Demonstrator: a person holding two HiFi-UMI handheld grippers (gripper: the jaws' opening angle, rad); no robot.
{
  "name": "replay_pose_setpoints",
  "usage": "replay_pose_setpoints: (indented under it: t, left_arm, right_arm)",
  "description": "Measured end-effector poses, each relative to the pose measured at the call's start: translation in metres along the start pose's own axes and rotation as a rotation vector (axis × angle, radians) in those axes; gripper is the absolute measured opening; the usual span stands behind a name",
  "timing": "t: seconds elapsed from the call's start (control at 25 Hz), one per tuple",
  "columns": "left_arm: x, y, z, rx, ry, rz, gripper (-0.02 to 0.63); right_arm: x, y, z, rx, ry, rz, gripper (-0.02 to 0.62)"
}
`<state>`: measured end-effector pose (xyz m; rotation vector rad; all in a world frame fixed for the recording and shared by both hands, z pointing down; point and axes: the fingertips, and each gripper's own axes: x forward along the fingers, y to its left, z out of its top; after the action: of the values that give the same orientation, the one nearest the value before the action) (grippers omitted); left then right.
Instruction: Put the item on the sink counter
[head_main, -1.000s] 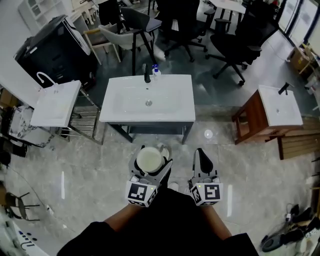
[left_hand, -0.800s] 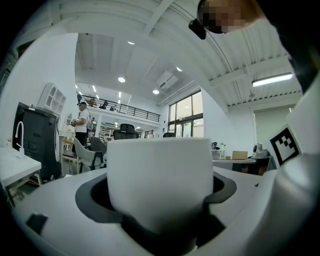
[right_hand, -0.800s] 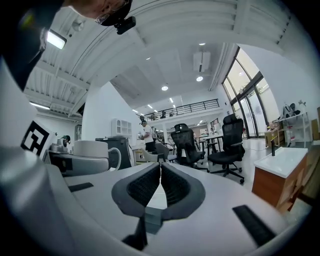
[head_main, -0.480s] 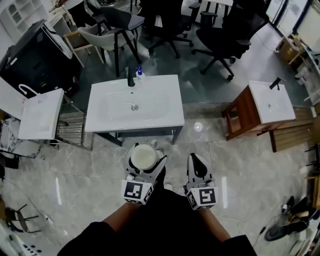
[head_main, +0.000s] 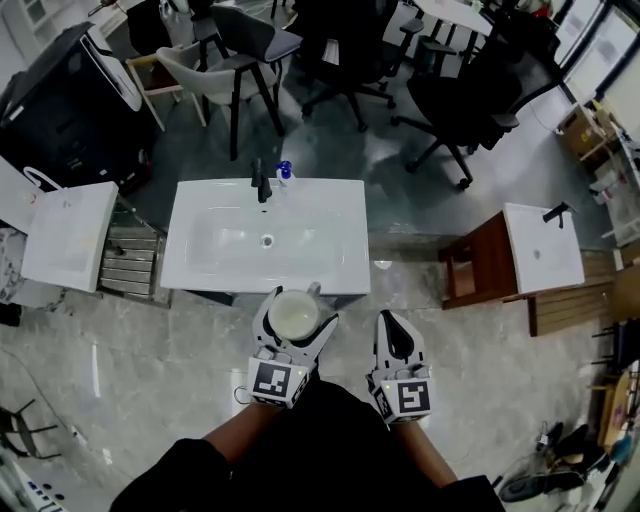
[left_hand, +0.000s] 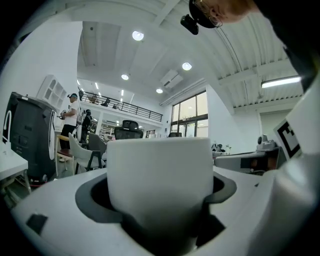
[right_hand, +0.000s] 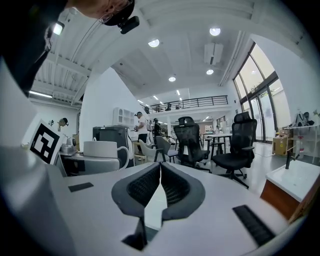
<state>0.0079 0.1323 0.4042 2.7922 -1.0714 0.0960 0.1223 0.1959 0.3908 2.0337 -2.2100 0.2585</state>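
Currently in the carry/approach step: the white mug (head_main: 291, 313) is pinched between the jaws of the left gripper (head_main: 297, 322), which stand apart by the mug's width. It is upright, mouth up, and looks empty from the head view. It hangs right at the near edge of the sink counter (head_main: 357, 250), about mid-way along that edge. It is not set down yet, and I can't judge its height above the counter. The right gripper (head_main: 391, 328) is also at the counter's near side, just beside the mug, with its pads pressed together on nothing; the right gripper view shows no gap between them. On the counter, the basin (head_main: 265, 232) takes up most of the middle, and the faucet (head_main: 261, 182) and a blue-capped bottle (head_main: 284, 172) stand at the far edge. Next move, my read: carry the mug forward over the counter, pick a flat strip of rim rather than the basin slope, lower until the base rests flat, then release. The near rim looks narrow — the counter's right end seems the roomier flat spot. Keep the mug level so it doesn't tip into the basin on release.
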Motion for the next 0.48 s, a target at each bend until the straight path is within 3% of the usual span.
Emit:
replay_pose_setpoints:
  t: [0.48]
  left_arm:
    - [0.095,0.084,0.004,-0.039,0.001,-0.008,0.46]
  right_arm:
    - [0.107,-0.025,0.038,-0.12,0.032,-0.031,0.033]
